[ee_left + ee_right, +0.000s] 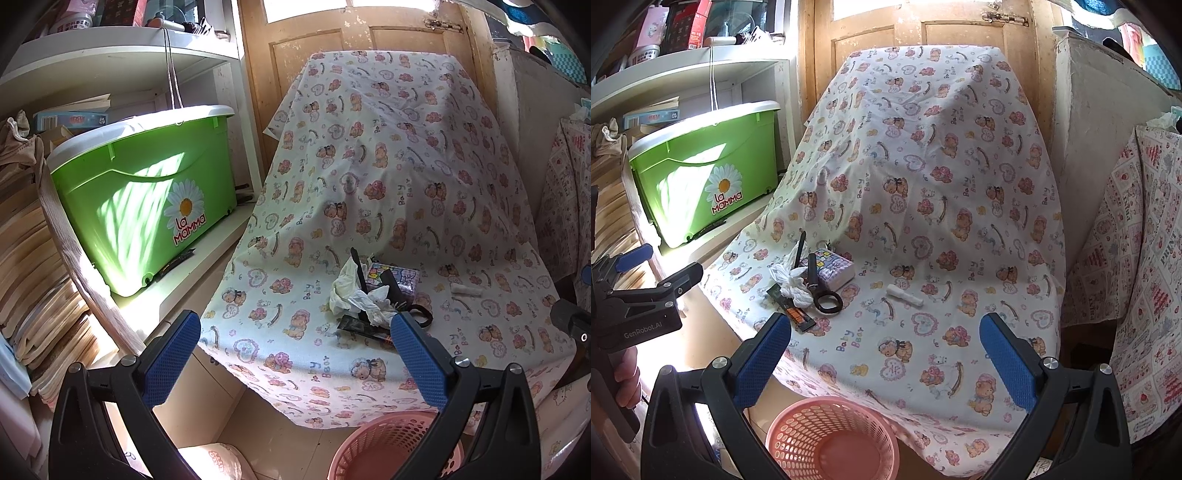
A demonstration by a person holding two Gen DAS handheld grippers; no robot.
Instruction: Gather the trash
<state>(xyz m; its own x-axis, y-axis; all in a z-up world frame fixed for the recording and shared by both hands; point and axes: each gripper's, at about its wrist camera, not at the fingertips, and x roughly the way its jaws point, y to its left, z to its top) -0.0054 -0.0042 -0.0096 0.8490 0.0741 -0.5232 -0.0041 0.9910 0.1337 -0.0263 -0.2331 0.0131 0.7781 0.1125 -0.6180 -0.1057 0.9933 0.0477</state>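
Observation:
On the bear-print cloth (923, 206) lies a small pile: crumpled white tissue (792, 282), a dark snack wrapper (792, 312), black scissors (820, 286) and a patterned tissue pack (833, 269). A small white paper roll (905, 295) lies apart to the right. The pile also shows in the left wrist view, with the tissue (356, 291), the wrapper (364, 326) and the paper roll (466, 288). A pink mesh basket (831, 439) stands on the floor below the cloth's front edge, and shows in the left wrist view (388, 443). My left gripper (295, 365) and right gripper (884, 363) are both open and empty, short of the pile.
A green lidded box (144, 192) sits on a white shelf at the left, beside stacked books (33, 280). A wooden door (362, 33) stands behind the cloth. Another patterned cloth (1137, 266) hangs at the right. The left gripper's body (639, 302) shows at the right wrist view's left edge.

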